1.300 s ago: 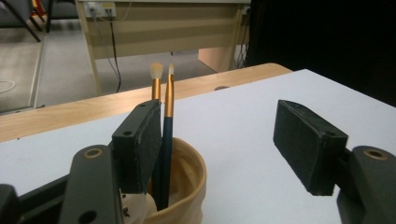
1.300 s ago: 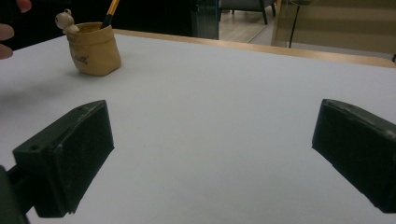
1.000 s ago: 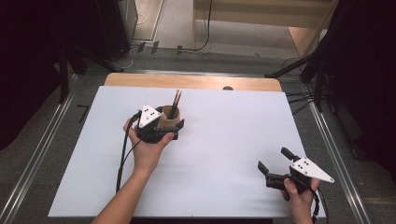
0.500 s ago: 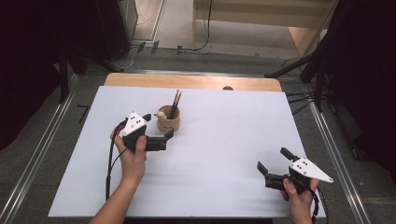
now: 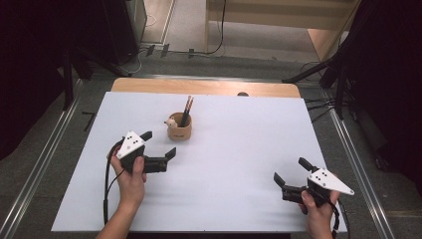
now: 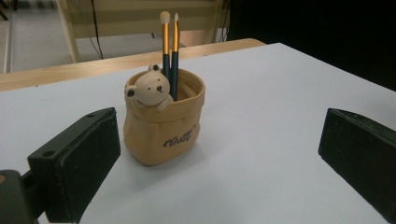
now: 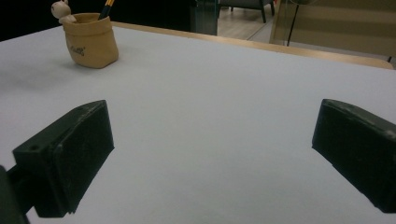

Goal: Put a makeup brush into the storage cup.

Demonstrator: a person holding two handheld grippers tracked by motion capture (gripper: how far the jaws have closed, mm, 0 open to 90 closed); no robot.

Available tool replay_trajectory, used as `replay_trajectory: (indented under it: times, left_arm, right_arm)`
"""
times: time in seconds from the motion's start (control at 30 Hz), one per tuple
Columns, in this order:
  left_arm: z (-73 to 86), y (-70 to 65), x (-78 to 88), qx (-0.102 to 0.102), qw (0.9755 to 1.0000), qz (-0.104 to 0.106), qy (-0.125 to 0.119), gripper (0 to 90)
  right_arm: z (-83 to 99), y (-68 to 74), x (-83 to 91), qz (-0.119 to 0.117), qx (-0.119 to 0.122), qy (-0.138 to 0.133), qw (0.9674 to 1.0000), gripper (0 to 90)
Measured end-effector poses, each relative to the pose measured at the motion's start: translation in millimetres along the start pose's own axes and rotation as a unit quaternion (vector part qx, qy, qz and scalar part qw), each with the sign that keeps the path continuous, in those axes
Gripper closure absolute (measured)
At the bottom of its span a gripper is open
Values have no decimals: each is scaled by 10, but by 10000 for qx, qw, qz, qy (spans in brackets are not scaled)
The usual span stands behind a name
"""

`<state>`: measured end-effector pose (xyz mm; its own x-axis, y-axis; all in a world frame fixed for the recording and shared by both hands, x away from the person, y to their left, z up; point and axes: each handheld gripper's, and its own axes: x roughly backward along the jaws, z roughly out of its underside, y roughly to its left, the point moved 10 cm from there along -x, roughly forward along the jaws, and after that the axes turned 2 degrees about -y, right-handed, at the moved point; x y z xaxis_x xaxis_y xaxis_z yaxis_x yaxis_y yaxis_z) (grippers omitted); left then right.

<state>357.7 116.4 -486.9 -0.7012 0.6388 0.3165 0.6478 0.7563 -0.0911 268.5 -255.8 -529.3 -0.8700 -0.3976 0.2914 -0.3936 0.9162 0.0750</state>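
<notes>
The tan pencil pot [image 5: 179, 129] stands upright toward the far middle of the white bench [image 5: 239, 199], free of the left hand-held gripper [image 5: 158, 144] just near of it, jaws spread and empty, while the right hand-held gripper [image 5: 292, 172] idles released near-right, well apart.

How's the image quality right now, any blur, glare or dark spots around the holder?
High view: even light on the table, dark surroundings. Left gripper view: the bear holder is sharp with a soft shadow, near fingers slightly soft. Right gripper view: holder small but readable; no glare.
</notes>
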Motion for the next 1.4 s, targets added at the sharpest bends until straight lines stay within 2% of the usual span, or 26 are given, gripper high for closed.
replay_trajectory:
  times: [0.4, 0.73, 0.9, 1.03, 1.23, 1.27, 1.4]
  left_arm:
    - [134, 102, 209, 87, 9999, -62, 0, 0]
    - [305, 274, 452, 135, 9997, -196, 9, 0]
    - [381, 319, 559, 194, 9996, -224, 4, 0]
    - [411, 360, 656, 238, 9994, -252, -46, 0]
    - [415, 427, 811, 190, 9992, -305, -146, 0]
    - [410, 438, 830, 239, 9991, -306, -174, 0]
    - [452, 475, 905, 251, 9989, -369, -156, 0]
  right_arm:
    - [18, -5, -12, 19, 19, 21, 10000, 0]
    - [35, -13, -13, 41, 29, 48, 10000, 0]
    - [34, -10, -1, 48, 43, 44, 10000, 0]
    - [48, -23, -3, 76, 64, 71, 9999, 0]
    - [78, -47, 16, 125, 62, 94, 9999, 0]
    - [82, -49, 22, 127, 71, 89, 9999, 0]
    - [101, -50, 29, 136, 75, 116, 9998, 0]
